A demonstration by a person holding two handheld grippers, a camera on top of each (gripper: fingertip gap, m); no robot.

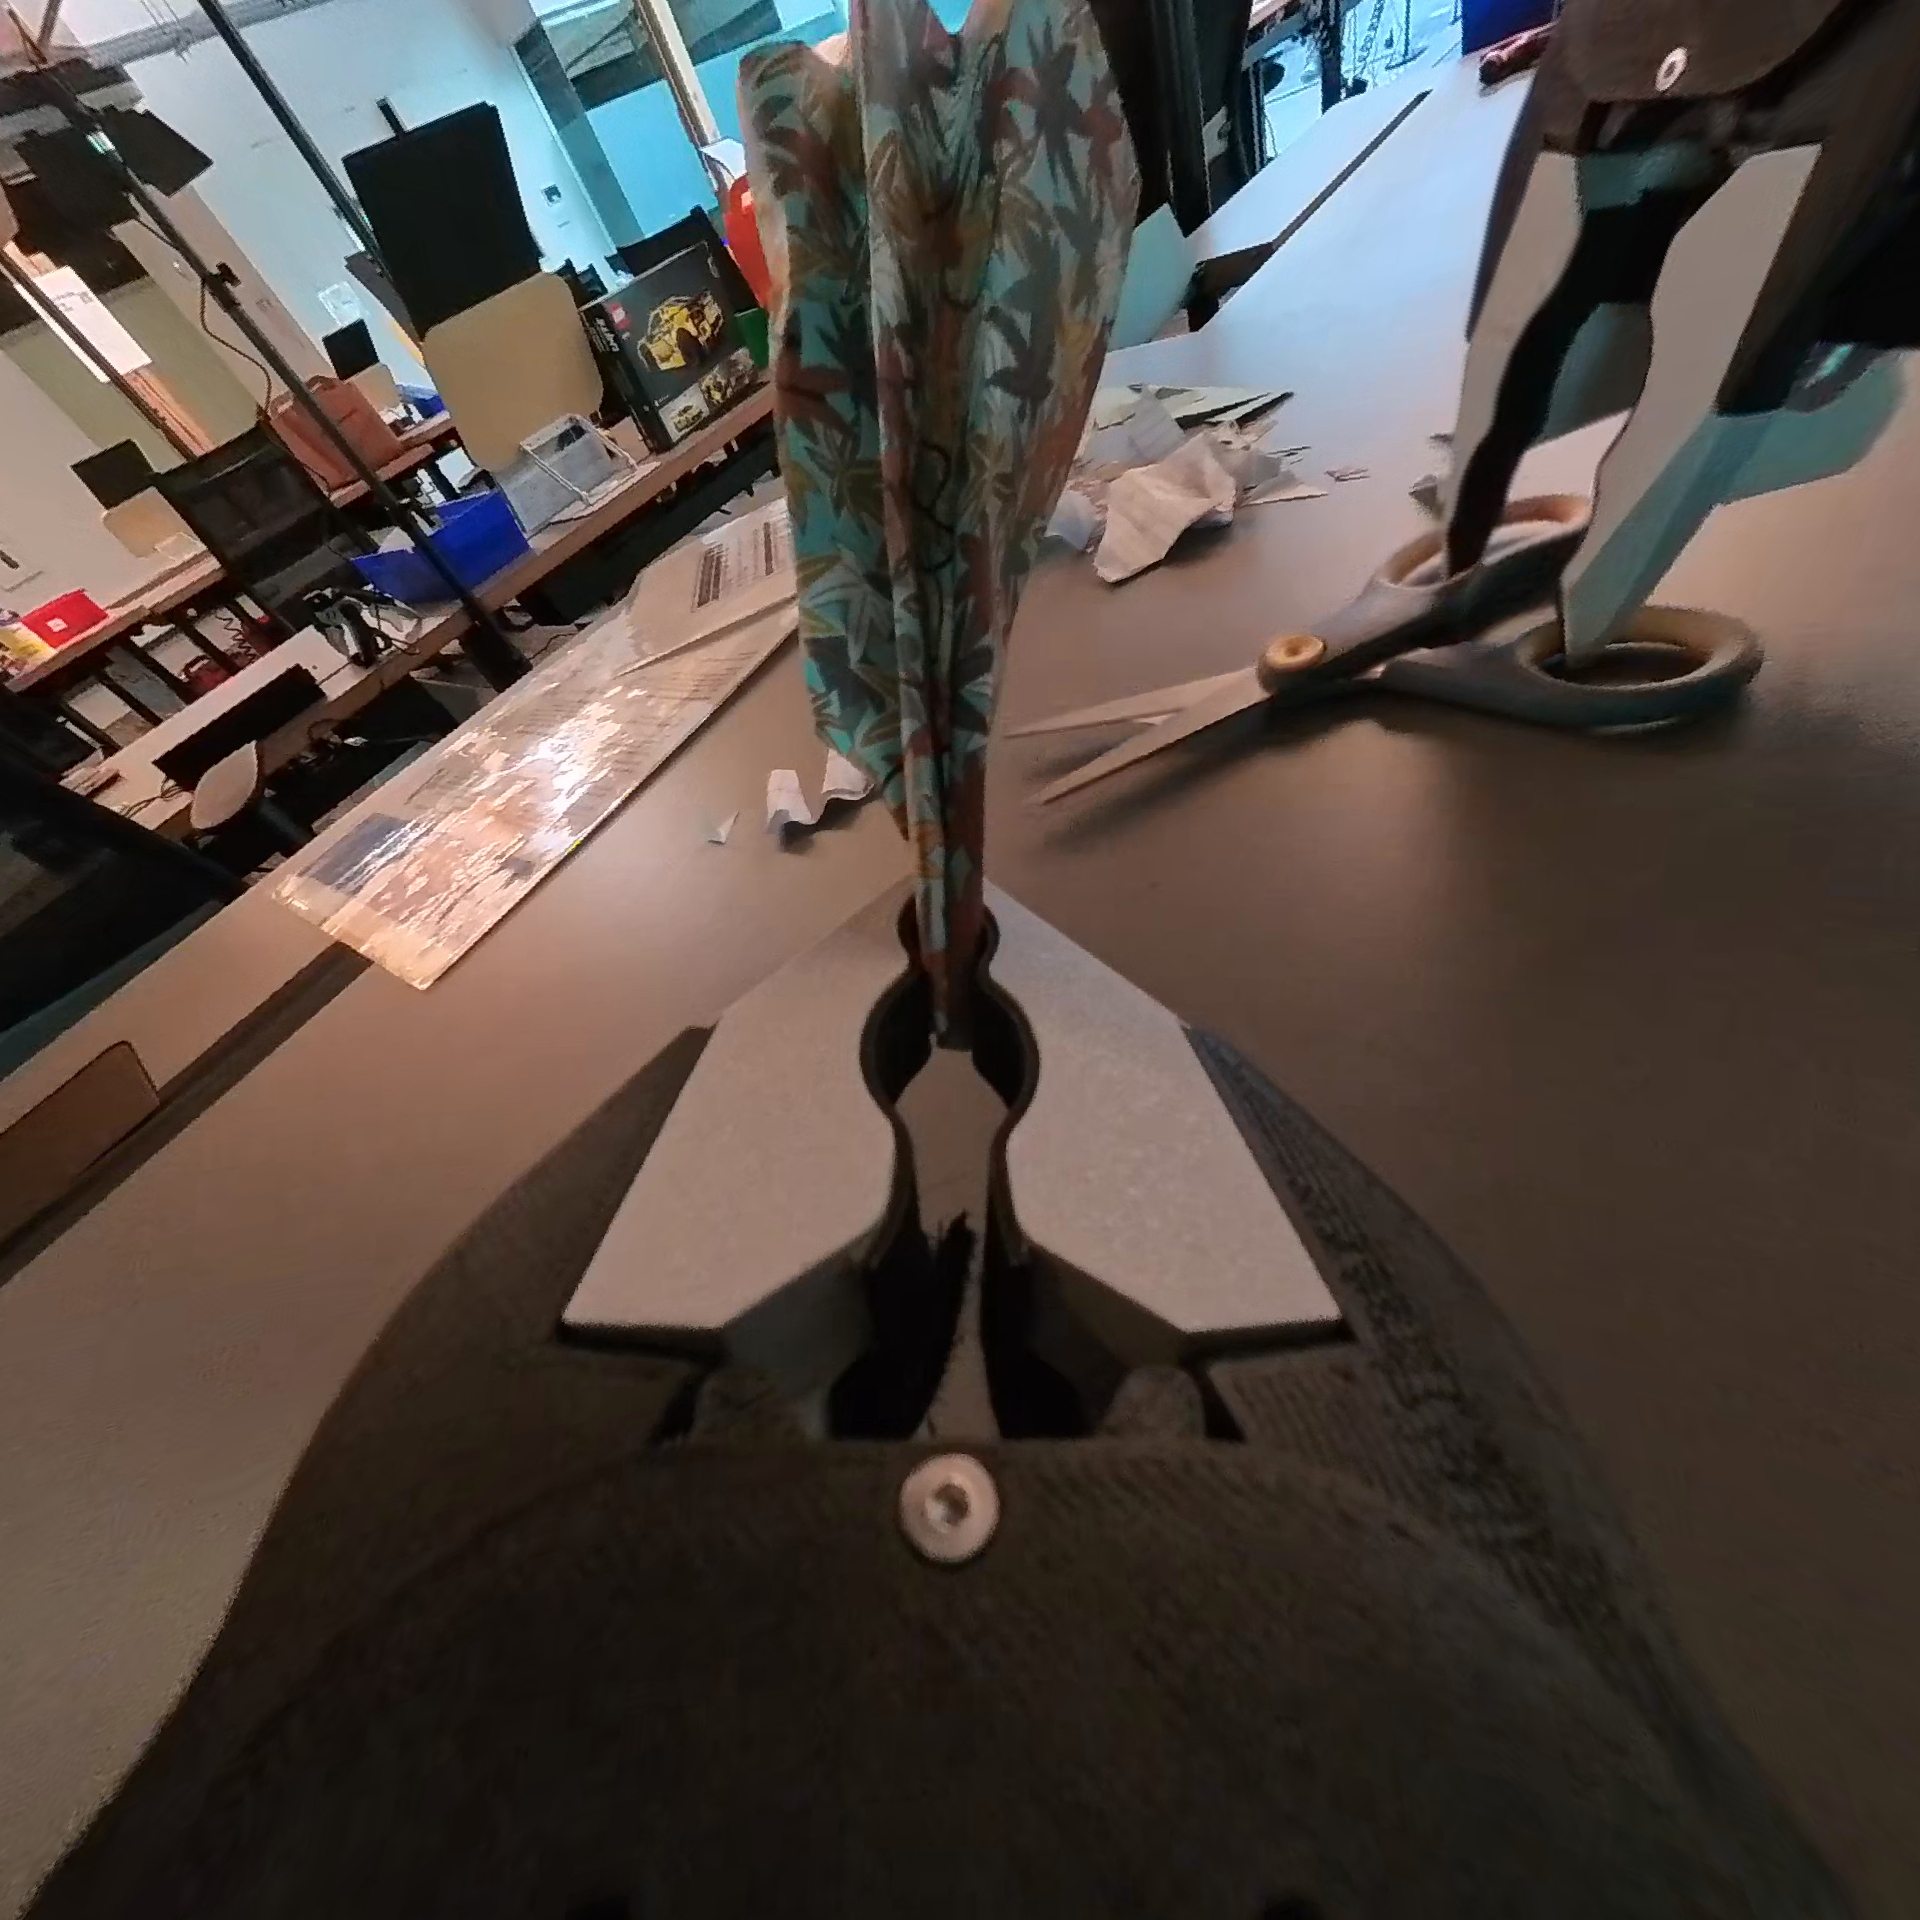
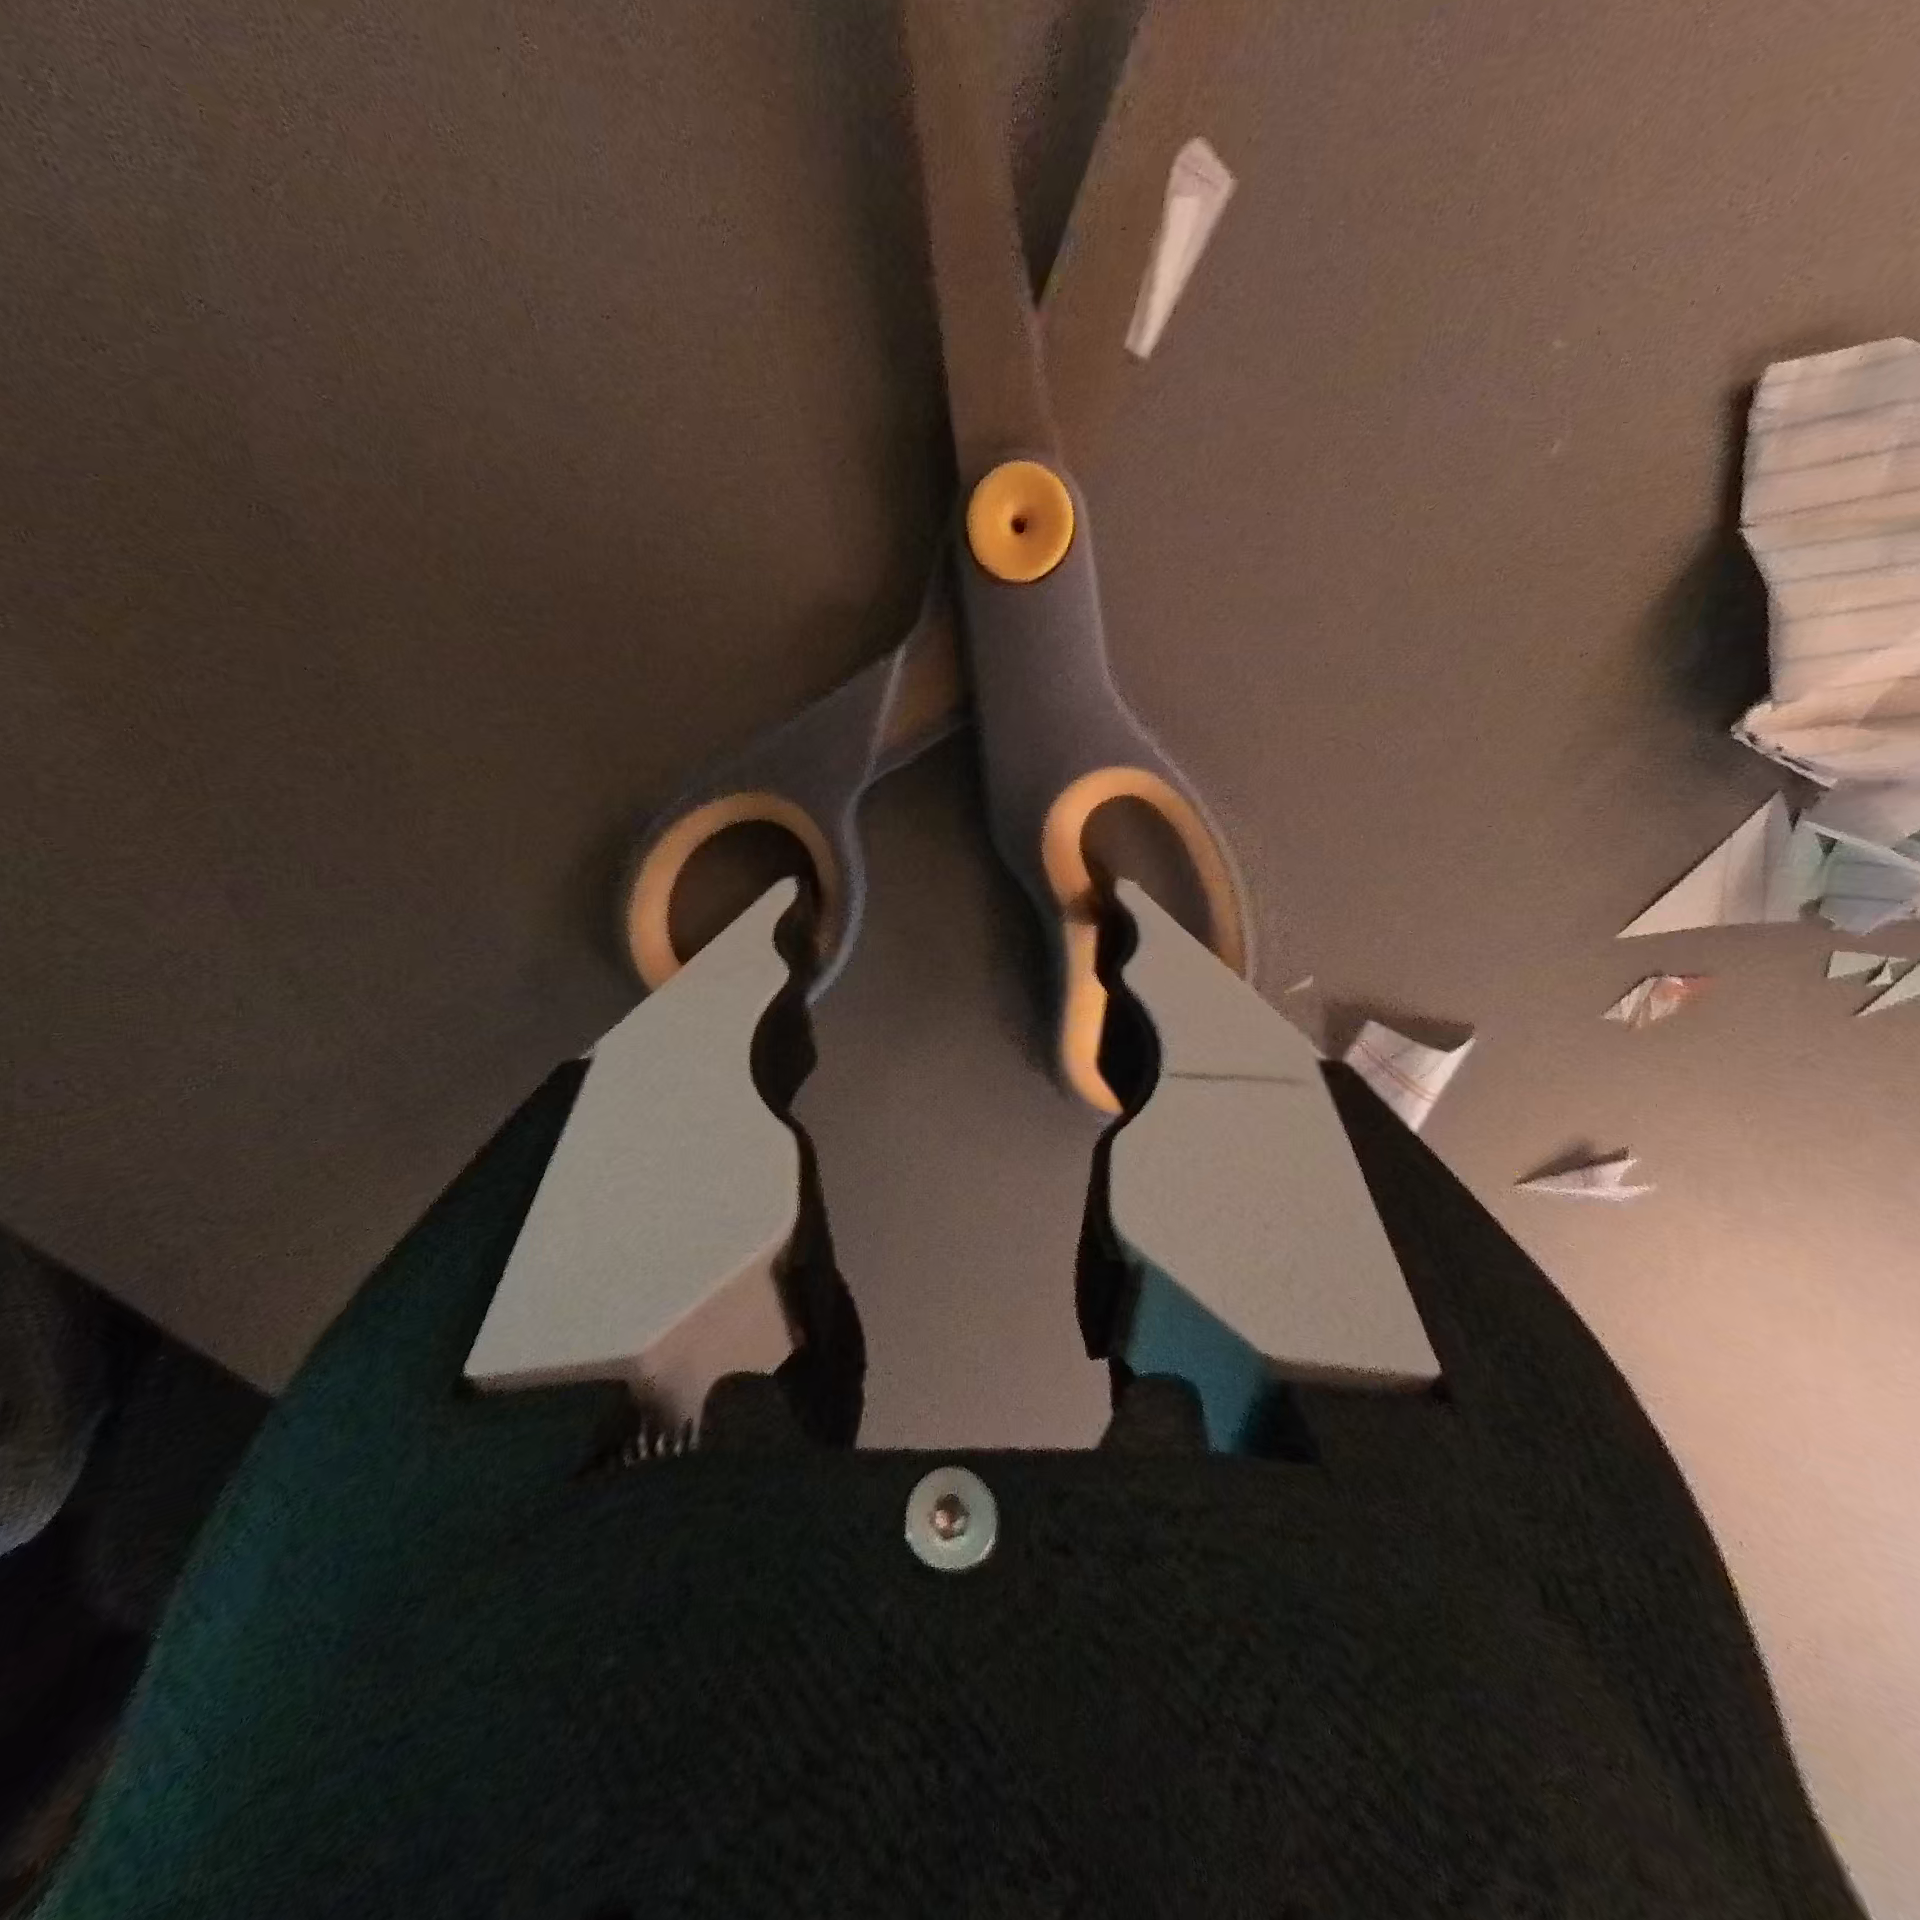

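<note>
My left gripper (image 1: 948, 935) is shut on the lower tip of a teal leaf-patterned sheet (image 1: 935, 416), which rises gathered and upright from the fingertips. Grey scissors with orange-lined loops (image 2: 1023, 665) lie on the dark table (image 2: 312, 416), blades pointing away and slightly apart. My right gripper (image 2: 961, 883) points down at them with one finger (image 2: 686, 1091) in each handle loop, the inner edges touching the loops' inner rims. In the left wrist view the scissors (image 1: 1455, 644) and the right gripper (image 1: 1517, 582) are to the right of the sheet, with the blades blurred.
Cut paper scraps lie at the right (image 2: 1829, 582) and behind the sheet (image 1: 1164, 499). A glossy printed sheet (image 1: 540, 748) lies at the table's left edge. Benches with boxes (image 1: 675, 343) and bins stand beyond.
</note>
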